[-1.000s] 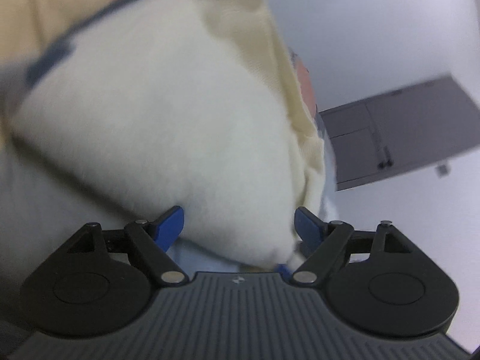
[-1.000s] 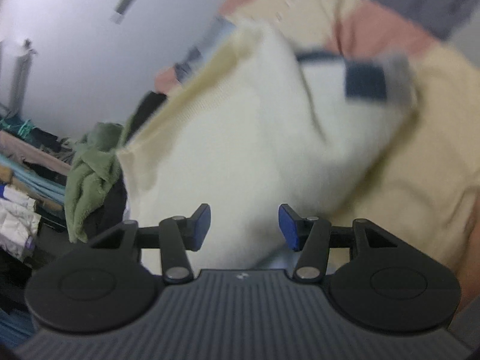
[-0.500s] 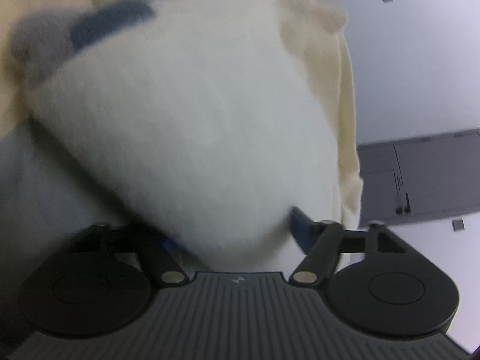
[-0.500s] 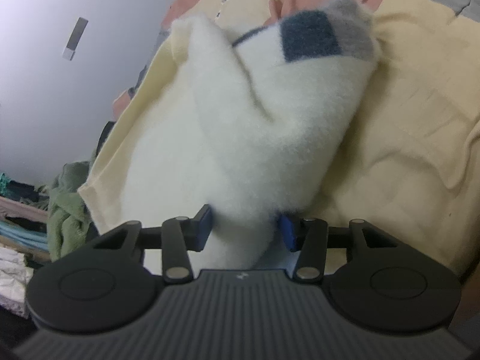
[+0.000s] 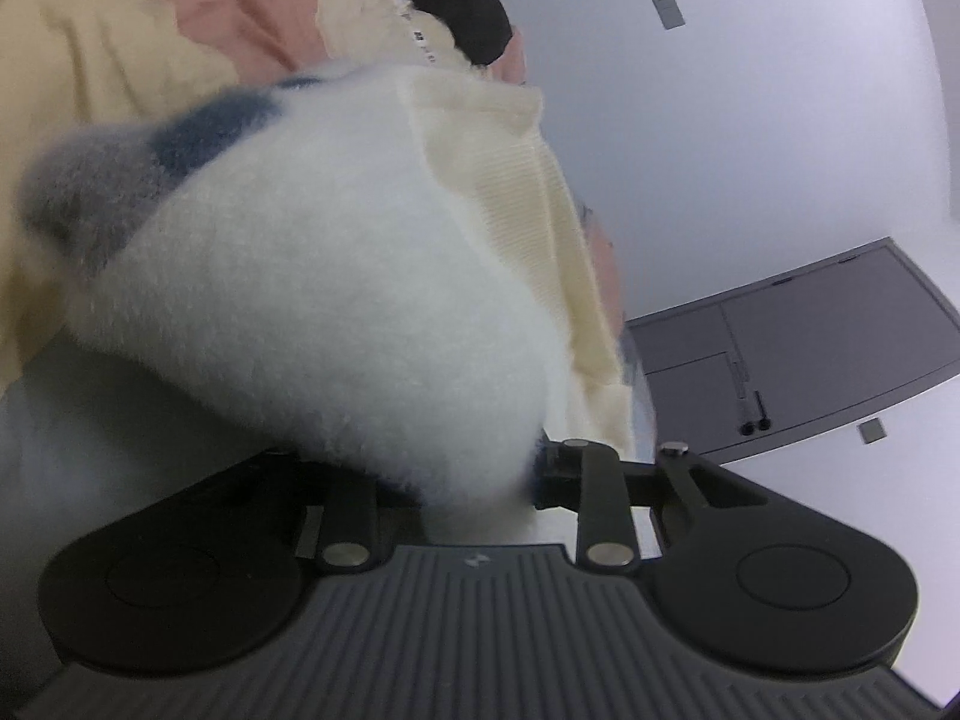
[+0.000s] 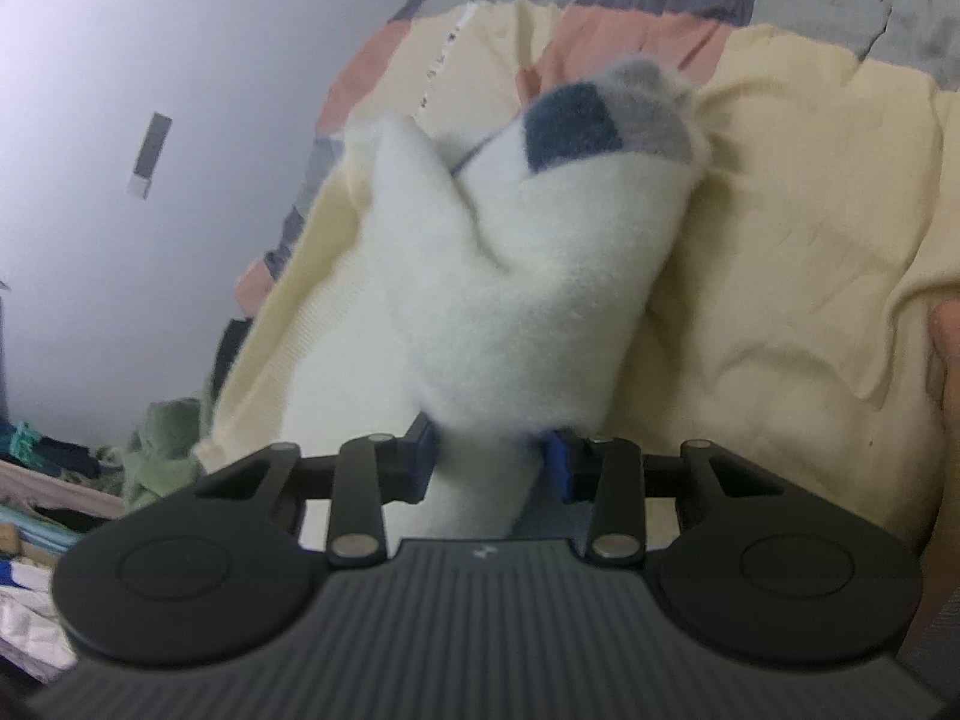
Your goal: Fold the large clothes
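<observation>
A fluffy white garment (image 5: 312,300) with a grey and a dark blue patch at one end and a cream ribbed edge (image 5: 516,192) fills the left wrist view. My left gripper (image 5: 474,480) is closing, and a thick bunch of the fleece sits between its jaws. That fleece hides the left pad. In the right wrist view the same garment (image 6: 510,300) stretches away over the bed. My right gripper (image 6: 489,456) is closing too, both blue pads pressing a narrow fold of it.
Under the garment lies a bedspread (image 6: 780,210) with cream, pink and grey patches. A black cloth (image 5: 444,6) lies at the far end. A grey cabinet door (image 5: 810,348) stands on the right. Green clothes (image 6: 162,444) are heaped on the left.
Both pairs of jaws have narrowed onto the white garment. The fleece now bunches into the left jaws and covers the left pad. The garment's patched end has swung into clear view.
</observation>
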`<state>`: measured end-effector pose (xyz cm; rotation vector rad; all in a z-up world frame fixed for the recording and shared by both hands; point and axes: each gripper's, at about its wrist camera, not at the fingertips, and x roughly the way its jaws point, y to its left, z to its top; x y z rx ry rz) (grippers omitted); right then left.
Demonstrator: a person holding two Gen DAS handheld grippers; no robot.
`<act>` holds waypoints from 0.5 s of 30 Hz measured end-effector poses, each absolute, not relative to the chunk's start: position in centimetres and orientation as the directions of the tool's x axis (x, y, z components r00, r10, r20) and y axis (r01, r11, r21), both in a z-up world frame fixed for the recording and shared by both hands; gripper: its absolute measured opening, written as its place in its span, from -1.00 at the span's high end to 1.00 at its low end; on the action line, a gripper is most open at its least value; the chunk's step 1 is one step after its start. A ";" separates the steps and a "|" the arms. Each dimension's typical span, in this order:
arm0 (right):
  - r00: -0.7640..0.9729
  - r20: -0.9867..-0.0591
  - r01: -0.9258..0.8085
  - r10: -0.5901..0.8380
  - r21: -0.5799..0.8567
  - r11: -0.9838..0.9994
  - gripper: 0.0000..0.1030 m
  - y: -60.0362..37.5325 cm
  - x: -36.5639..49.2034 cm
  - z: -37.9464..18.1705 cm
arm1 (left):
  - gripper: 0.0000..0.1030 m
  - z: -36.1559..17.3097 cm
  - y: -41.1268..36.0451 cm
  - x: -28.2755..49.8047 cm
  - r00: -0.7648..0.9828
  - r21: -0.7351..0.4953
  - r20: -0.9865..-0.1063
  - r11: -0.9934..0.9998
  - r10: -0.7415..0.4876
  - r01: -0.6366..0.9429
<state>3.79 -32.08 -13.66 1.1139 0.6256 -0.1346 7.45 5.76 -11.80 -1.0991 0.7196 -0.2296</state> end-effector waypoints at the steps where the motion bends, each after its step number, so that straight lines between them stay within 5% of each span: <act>1: 0.825 -0.529 0.404 0.198 0.798 0.448 0.23 -32.2 3.8 -13.5 | 0.38 -11.8 5.8 7.6 0.754 -0.875 -0.412 0.452 -0.512 -0.171; 15: 0.813 -0.538 0.405 0.222 0.796 0.450 0.22 -33.0 4.4 -14.5 | 0.38 -12.6 6.6 8.4 0.728 -0.871 -0.435 0.453 -0.529 -0.191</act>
